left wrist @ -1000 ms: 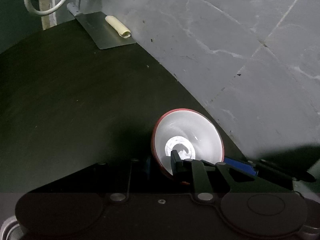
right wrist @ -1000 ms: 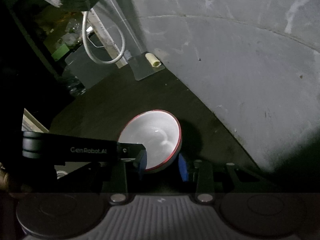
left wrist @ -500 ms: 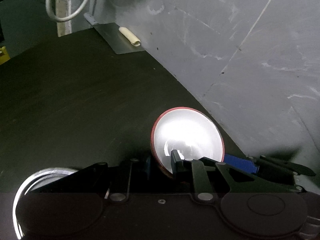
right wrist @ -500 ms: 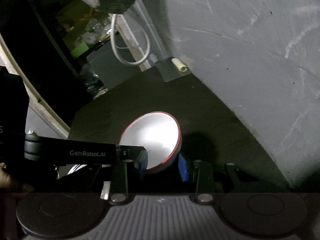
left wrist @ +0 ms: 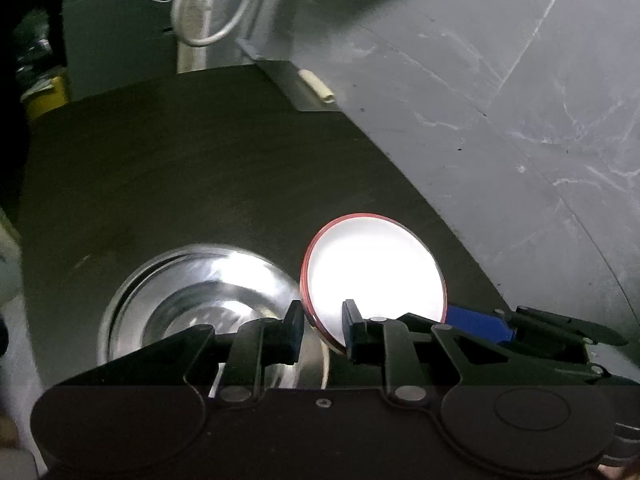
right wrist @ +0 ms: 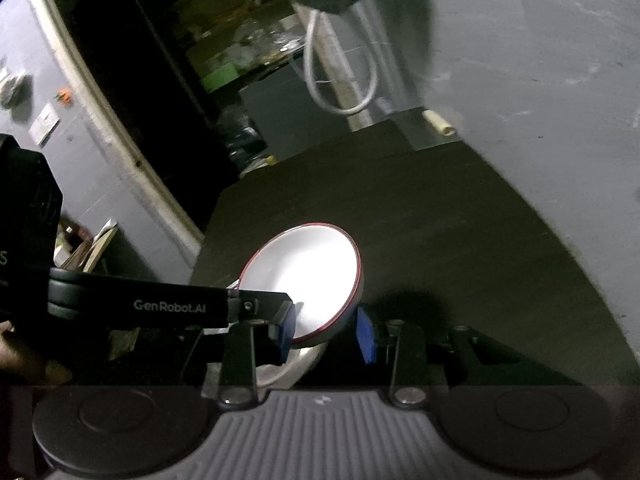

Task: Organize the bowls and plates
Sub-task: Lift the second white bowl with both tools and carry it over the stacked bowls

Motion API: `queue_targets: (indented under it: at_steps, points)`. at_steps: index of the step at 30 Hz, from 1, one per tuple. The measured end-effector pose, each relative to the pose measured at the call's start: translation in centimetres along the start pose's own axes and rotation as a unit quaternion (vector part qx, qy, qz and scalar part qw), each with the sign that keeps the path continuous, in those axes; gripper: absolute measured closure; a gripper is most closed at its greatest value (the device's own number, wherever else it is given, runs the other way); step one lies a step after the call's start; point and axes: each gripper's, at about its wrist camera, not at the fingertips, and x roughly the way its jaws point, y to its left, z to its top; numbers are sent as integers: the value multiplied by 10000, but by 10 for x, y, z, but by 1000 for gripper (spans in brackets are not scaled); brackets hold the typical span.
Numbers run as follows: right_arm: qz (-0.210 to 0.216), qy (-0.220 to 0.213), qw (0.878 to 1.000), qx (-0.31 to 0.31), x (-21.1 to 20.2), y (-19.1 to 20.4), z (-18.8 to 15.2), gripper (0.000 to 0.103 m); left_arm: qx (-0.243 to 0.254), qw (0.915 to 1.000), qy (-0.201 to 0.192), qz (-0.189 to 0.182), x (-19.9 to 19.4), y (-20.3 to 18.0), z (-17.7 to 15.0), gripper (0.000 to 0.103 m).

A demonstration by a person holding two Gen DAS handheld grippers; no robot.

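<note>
Now I count one red-rimmed white bowl (left wrist: pixel 374 264), both my left gripper (left wrist: pixel 322 330) and right gripper (right wrist: pixel 328 334) clamped on its rim above the dark table (left wrist: pixel 160 168); one steel bowl (left wrist: pixel 192 296) sits below.

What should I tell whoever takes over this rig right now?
Left gripper: shut on the rim of the red-rimmed bowl, held tilted above the dark table.
Right gripper: jaws on either side of the same bowl; whether they grip it is unclear.
A steel bowl sits on the table just left of it.
Done: bowl lifted. Left: set it down, probably into the steel bowl.
</note>
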Motion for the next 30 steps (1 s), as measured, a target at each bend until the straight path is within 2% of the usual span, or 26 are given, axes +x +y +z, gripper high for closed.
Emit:
queue_targets:
  at_steps: [13,30]
  points:
    - [538,365,9965,-519,-4,59,-30,65,-504,9982,-114,318,-49,42,-52,81]
    - [741,592,9924,-782,-2,99,-50,65,-811,9959,-133,378,-76,70,-88,81]
